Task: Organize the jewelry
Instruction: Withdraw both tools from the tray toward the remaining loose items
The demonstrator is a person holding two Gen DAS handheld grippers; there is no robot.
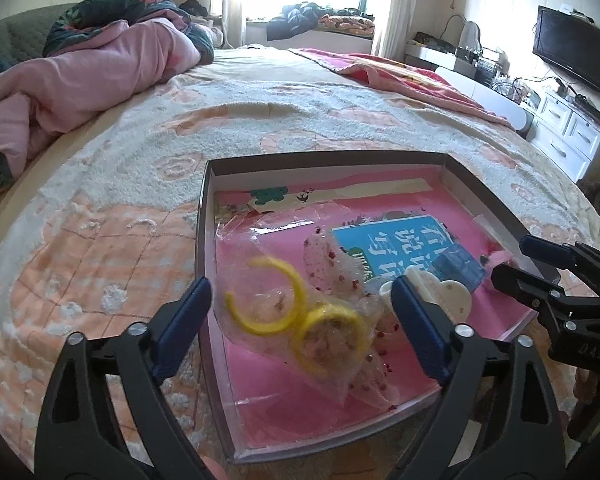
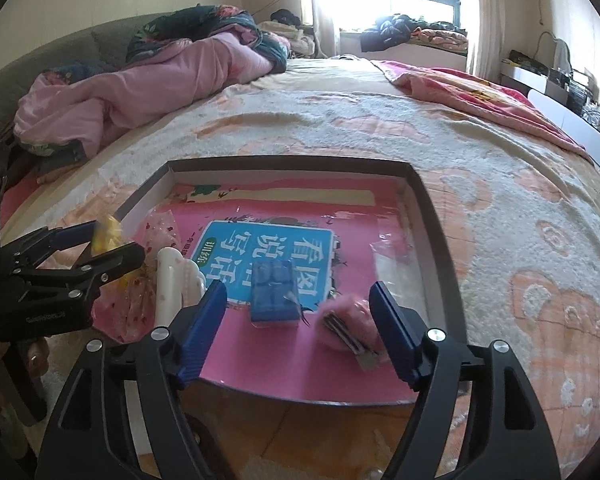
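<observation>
A shallow dark-rimmed box [image 1: 204, 216] [image 2: 424, 208] lies on the bed, lined with a pink book. In it lie yellow rings [image 1: 296, 312] on a clear plastic bag [image 1: 332, 264], a white heart-shaped case [image 1: 440, 292] [image 2: 176, 280], a small blue box [image 1: 460, 268] [image 2: 274, 292] and a pink fluffy hair clip [image 2: 348, 320] [image 1: 496, 258]. My left gripper [image 1: 302, 320] is open around the yellow rings, just above them. My right gripper [image 2: 298, 328] is open over the box's near part, with the blue box and hair clip between its fingers.
The box sits on a cream and orange patterned bedspread [image 1: 260, 120]. A rumpled pink quilt [image 1: 80, 76] lies at the far left, a pink blanket [image 1: 400, 76] at the far right. A white dresser [image 1: 564, 136] and TV [image 1: 572, 52] stand to the right.
</observation>
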